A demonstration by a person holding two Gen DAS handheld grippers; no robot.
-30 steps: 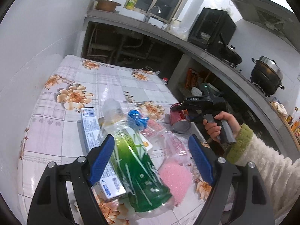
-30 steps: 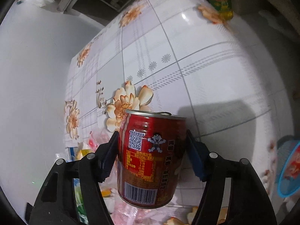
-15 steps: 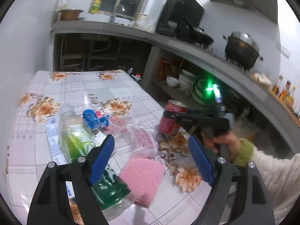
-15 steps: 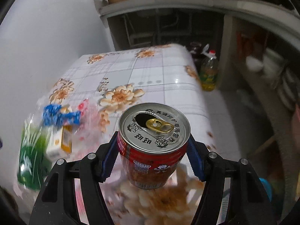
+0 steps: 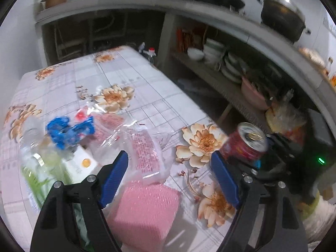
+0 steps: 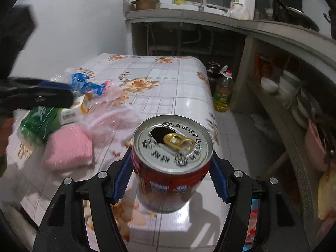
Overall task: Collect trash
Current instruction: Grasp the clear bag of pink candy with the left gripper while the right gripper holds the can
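1. The right gripper (image 6: 171, 180) has its jaws clamped on a red drink can (image 6: 171, 163), one blue pad against each side. The can stands upright, its silver top opened and the gold pull tab lying flat, and it hangs above the near corner of the surface (image 6: 163, 88).
2. The left gripper (image 5: 170, 180) hovers over the trash pile with its jaws wide apart and nothing between the pads.
3. Just beyond the left gripper lies a pink sponge-like pad (image 5: 145, 210) inside clear wrapping, flat on the flowered cloth.
4. Beside it, toward the wall, a green plastic bottle (image 6: 40, 124) lies on its side, with a small white-and-orange carton (image 5: 80, 163) touching it.
5. Further on sit crumpled clear wrappers with pink print (image 5: 145, 149) and a blue crinkled wrapper (image 5: 69, 130), all bunched close together.
6. From the left wrist view, the same can (image 5: 245, 142) shows tilted off the right edge of the surface, well apart from the pile.
7. On the floor past the surface's far corner stands a yellow oil bottle (image 6: 223, 96) with a red cap.
8. Behind, a concrete counter (image 6: 189, 14) carries a tap and a metal basin (image 6: 146, 4).
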